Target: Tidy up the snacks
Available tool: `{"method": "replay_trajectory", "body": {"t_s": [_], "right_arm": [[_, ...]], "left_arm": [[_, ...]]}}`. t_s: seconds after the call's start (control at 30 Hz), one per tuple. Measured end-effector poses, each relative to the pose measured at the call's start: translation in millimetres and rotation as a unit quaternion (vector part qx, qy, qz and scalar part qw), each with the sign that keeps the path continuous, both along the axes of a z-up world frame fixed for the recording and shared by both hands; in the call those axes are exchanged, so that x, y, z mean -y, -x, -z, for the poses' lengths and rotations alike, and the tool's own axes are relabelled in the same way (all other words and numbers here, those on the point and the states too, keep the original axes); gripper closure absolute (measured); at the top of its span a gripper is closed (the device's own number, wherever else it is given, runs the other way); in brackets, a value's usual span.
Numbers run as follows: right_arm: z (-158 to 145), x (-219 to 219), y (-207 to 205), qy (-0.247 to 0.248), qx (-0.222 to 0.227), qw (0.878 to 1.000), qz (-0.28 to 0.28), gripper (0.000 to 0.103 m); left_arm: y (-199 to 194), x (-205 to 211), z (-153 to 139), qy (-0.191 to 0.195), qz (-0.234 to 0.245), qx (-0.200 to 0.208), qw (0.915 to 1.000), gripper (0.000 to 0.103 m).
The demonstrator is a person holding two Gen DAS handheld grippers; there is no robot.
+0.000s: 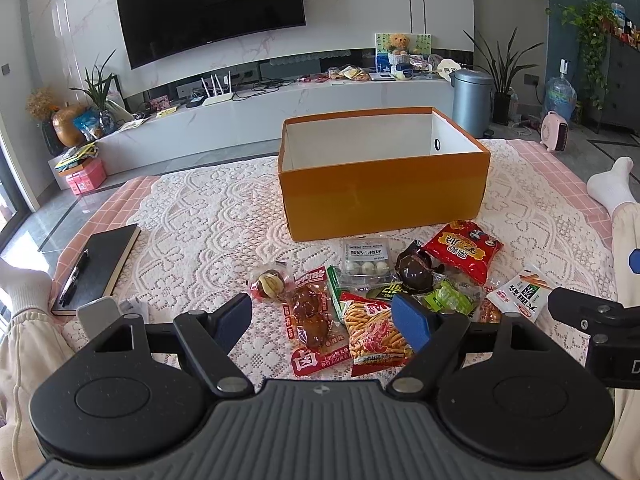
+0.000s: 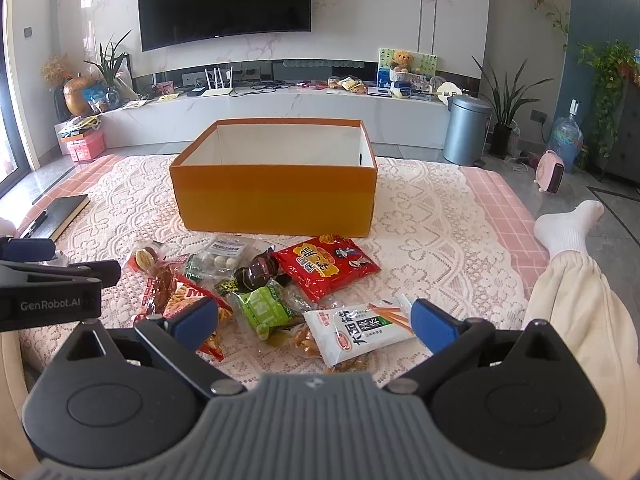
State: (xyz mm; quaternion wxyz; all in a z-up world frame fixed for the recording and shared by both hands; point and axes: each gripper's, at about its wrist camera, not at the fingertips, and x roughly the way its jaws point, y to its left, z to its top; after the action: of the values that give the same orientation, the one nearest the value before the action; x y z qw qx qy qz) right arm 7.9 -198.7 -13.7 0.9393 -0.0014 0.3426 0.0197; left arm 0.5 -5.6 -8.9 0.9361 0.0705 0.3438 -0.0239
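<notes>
An open orange box (image 1: 380, 192) (image 2: 276, 200) with a white inside stands on the lace cloth, nothing visible in it. In front of it lies a heap of snack packets: a red bag (image 1: 464, 250) (image 2: 326, 264), a clear tray of white balls (image 1: 366, 258) (image 2: 222, 258), a chicken-leg pack (image 1: 312, 316), a striped sticks bag (image 1: 374, 328), a green packet (image 2: 264, 310) and a white bag (image 2: 360, 330). My left gripper (image 1: 326, 318) hovers open above the chicken-leg pack and sticks bag. My right gripper (image 2: 314, 322) hangs open over the green and white packets.
A black notebook with a pen (image 1: 96, 268) lies at the left of the cloth. A person's legs in pale trousers and white socks (image 2: 572, 228) flank the cloth. Beyond are a TV console (image 1: 280, 100), a metal bin (image 1: 472, 102) and plants.
</notes>
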Motion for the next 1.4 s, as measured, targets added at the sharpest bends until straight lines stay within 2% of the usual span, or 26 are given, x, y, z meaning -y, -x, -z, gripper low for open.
{"method": "replay_trajectory", "body": {"t_s": [1.4], "right_arm": [[8.2,1.9,-5.9,0.003,-0.022,1.000,0.011,0.004]], "left_arm": [[-1.1,3.7,4.1,-0.001,0.007,-0.009,0.9999,0.010]]}}
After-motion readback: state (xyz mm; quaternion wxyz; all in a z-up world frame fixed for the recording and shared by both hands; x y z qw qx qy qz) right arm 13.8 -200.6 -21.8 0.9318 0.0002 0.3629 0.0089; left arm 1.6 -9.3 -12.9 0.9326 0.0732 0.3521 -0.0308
